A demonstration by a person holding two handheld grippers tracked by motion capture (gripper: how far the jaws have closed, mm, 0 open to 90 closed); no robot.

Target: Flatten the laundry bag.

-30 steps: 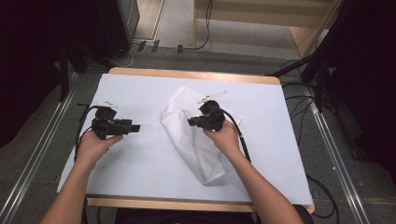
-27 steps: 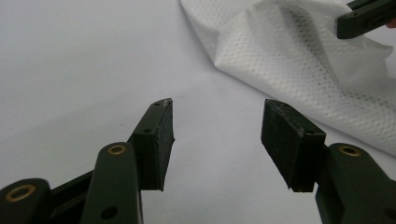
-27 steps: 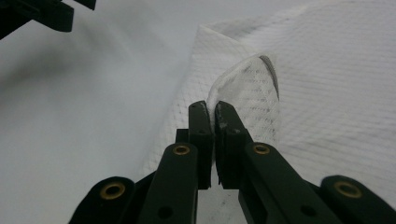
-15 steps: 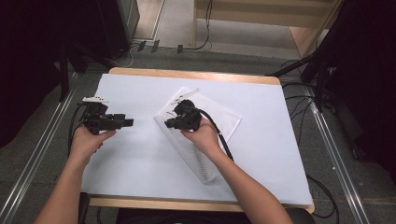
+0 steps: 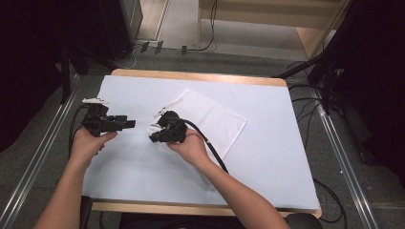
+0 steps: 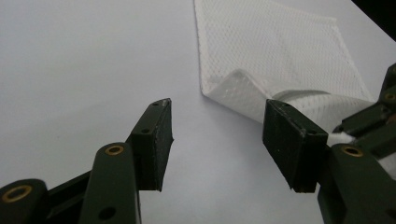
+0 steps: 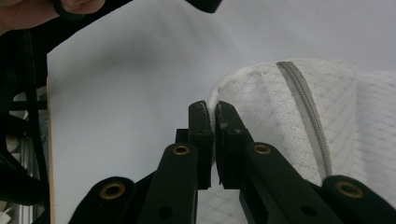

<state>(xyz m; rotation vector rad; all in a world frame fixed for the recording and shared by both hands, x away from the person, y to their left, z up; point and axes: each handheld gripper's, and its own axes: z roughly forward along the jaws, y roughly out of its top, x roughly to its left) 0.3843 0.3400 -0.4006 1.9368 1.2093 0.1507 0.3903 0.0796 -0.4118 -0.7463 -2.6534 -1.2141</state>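
A white mesh bag with a grey zipper lies spread on the white table cover, right of centre. My right gripper is shut on a folded edge of the mesh bag, lifting that edge toward the left. The pinched fold shows between the black jaws in the right gripper view, at my right gripper. My left gripper is open at the table's left, pointing right. In the left gripper view my left gripper frames bare cover, with the bag's curled fold just beyond the pads.
The wooden table edge runs along the far side. Metal rails flank the table on the floor. Black cables lie at the right, and a cable trails from the right gripper across the cover.
The right gripper has carried the bag's edge leftward, and the bag now lies spread flat instead of bunched. The left hand has stayed at the table's left.
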